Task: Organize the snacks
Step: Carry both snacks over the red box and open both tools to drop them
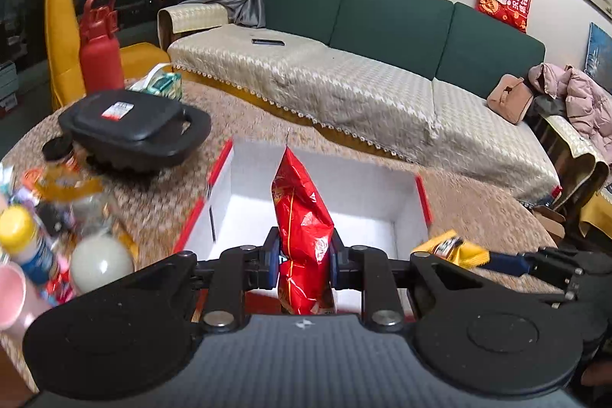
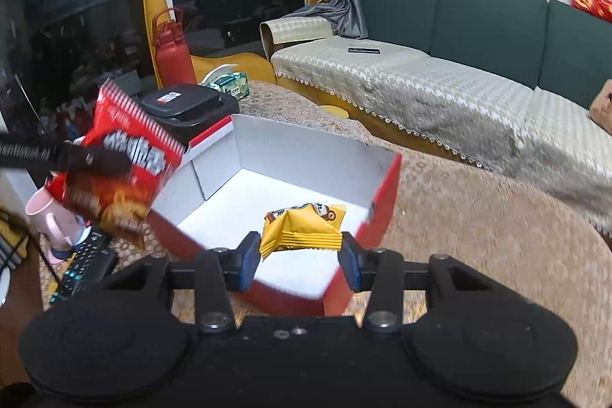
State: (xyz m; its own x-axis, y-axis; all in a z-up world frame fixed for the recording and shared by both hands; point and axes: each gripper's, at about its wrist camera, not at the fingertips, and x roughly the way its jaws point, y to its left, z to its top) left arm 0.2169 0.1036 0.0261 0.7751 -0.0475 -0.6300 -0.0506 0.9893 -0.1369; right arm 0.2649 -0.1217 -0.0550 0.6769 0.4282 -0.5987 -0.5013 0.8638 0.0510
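Beige patterned tabletop (image 2: 478,236) before a green sofa (image 1: 382,14) carries an open red-and-white box (image 2: 382,194). Left claw (image 1: 304,255) is clenched on a red snack bag (image 1: 302,217), held upright above the box. Right claw (image 2: 300,251) grasps a yellow snack packet (image 2: 302,226) over the box's near edge.

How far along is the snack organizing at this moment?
Nothing looks done yet: the open red and white box shows only a bare white floor. In hand: the left gripper is shut on a red snack bag, the right gripper on a yellow snack packet, both above the box. Left: placing both, then the snacks and bottles crowding the table's left side.
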